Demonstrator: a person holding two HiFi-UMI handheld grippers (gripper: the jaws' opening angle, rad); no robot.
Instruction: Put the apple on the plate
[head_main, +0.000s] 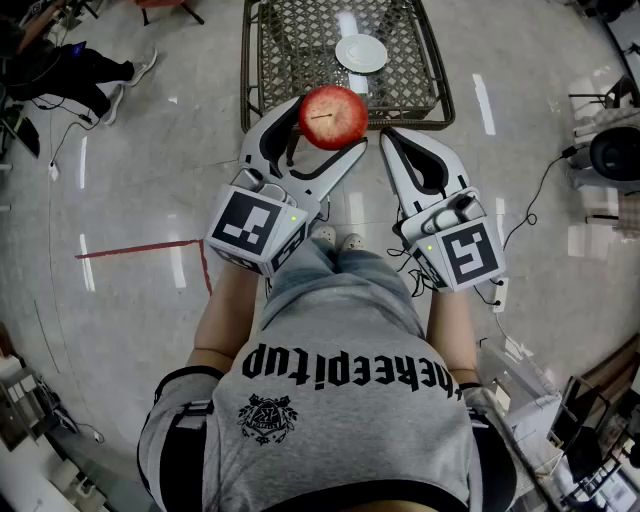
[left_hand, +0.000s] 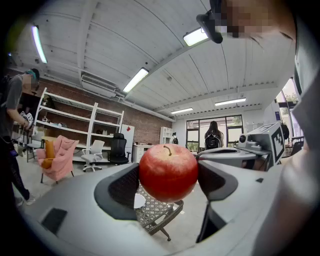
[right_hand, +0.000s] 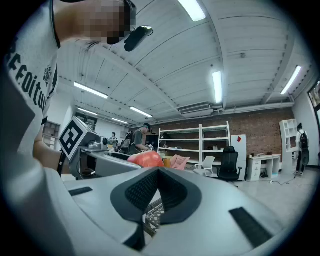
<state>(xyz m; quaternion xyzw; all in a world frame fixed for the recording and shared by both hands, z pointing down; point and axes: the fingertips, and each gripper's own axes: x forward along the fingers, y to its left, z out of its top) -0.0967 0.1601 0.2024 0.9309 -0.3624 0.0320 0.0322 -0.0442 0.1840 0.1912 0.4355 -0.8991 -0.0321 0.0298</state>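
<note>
A red apple (head_main: 333, 117) with a short stem is held level in front of me, with my left gripper (head_main: 322, 130) shut on it, one dark pad on each side. In the left gripper view the apple (left_hand: 168, 172) fills the gap between the jaws. A small white plate (head_main: 361, 53) lies on a dark wire-mesh table (head_main: 300, 50) just beyond the apple, and shows low behind it as the plate (left_hand: 139, 201). My right gripper (head_main: 399, 140) hovers beside the left one, shut on nothing, its pads meeting (right_hand: 159, 175). From there the apple (right_hand: 146, 159) peeks over the left gripper.
The mesh table's rim (head_main: 345, 125) lies close ahead of both grippers. Red tape (head_main: 140, 247) marks the shiny floor at left. A seated person (head_main: 60, 70) is at far left, cables and equipment (head_main: 600, 150) at right. A pink armchair (left_hand: 55, 157), shelves and office chairs stand farther off.
</note>
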